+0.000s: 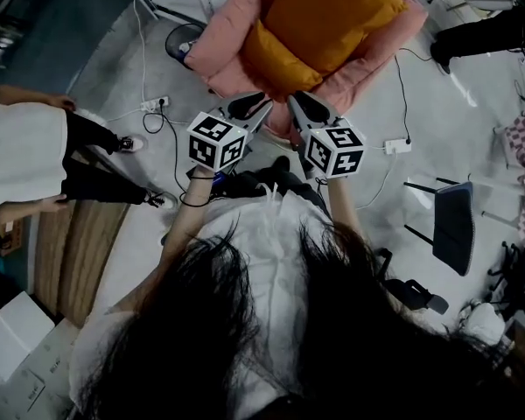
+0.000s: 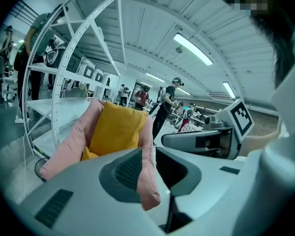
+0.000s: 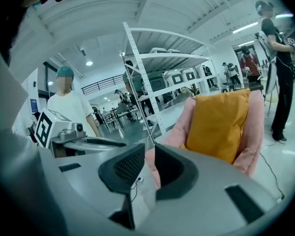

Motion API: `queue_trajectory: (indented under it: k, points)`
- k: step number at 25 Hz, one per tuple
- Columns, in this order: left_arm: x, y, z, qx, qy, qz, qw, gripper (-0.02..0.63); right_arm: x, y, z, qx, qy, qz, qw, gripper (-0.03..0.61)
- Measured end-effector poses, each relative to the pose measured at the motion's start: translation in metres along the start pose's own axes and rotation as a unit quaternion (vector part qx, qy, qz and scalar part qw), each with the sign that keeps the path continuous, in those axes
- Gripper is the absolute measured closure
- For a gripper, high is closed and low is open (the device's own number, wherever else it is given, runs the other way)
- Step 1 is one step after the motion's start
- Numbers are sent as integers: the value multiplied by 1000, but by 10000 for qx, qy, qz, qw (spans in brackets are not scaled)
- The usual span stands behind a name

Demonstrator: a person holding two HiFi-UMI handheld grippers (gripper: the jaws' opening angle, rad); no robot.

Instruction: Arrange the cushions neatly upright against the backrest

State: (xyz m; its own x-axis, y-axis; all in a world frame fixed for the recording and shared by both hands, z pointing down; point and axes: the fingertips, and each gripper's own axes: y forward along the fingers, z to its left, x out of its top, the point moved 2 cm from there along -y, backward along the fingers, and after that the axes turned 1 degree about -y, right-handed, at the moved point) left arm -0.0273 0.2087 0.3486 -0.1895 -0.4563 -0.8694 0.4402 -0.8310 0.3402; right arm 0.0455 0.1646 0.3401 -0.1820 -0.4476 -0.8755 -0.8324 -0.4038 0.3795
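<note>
A pink padded armchair (image 1: pixel 223 46) stands at the top of the head view. A large orange cushion (image 1: pixel 332 11) leans upright against its backrest, and a second orange cushion (image 1: pixel 276 64) lies lower on the seat. My left gripper (image 1: pixel 248 105) and right gripper (image 1: pixel 304 105) hover side by side just short of the chair's front edge. In the left gripper view the cushion (image 2: pixel 115 129) sits in the chair (image 2: pixel 69 149) beyond the left gripper (image 2: pixel 148 168), whose jaws stand a narrow gap apart, holding nothing. The right gripper (image 3: pixel 150 168) looks the same, with the cushion (image 3: pixel 219 124) ahead.
A person in white (image 1: pixel 17 156) stands at the left. Power strips (image 1: pixel 153 105) (image 1: pixel 396 146) and cables lie on the floor beside the chair. A black chair (image 1: pixel 455 226) stands at the right, and white shelving (image 3: pixel 152 82) behind the armchair. Cardboard boxes (image 1: pixel 17 339) sit bottom left.
</note>
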Motion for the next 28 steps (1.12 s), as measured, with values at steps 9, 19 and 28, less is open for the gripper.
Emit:
queue_trajectory:
  k: [9,19,28]
  points:
    - [2,9,-4,-147,124,130,9997,517,-2,-8,-4,-93,20,-38,9999,507]
    - [-5,12,-10,-277,180,328,9989,518,-13,-14,-6,-208,181,6,9996,508]
    - [-15,9,-9,-232,150,369,9989,517,-25,-23,-7,-291,223,37,9993,508]
